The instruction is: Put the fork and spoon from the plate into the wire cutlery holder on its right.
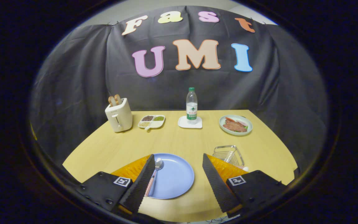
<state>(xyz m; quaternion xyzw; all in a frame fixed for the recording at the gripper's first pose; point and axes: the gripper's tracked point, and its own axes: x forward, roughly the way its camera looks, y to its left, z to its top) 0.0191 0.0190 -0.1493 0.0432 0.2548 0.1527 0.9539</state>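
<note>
— Between the fingers first: what is listed?

— Item one, the gripper (pixel 177 179): fingers spread wide, holding nothing. Item two, a blue plate (pixel 176 179) on the table (pixel 182 140), lying between the fingers and just ahead of them. Item three, a spoon (pixel 154 174) on the plate's left part, bowl pointing away, patterned handle running back beside the left finger; whether the finger touches it cannot be told.

— And the fork?

— Not entered on the plate. Inside the wire holder (pixel 228 154), just beyond the right finger and to the right of the plate, a slim metal piece leans; it may be the fork, though it is too small to say for certain. A pale end near the right finger could be its handle.

— Farther out?

— Along the back of the table, left to right: a toaster (pixel 119 115) with two slices standing in it, a divided dish (pixel 151 121) of beans and grains, a water bottle (pixel 191 107) upright on a white coaster (pixel 190 123), a plate of food (pixel 236 125).

— Progress?

— By judgement, about half: the fork seems already delivered, the spoon remains on the plate. Left to do: close on the spoon handle, lift, carry right, drop into the holder.
</note>
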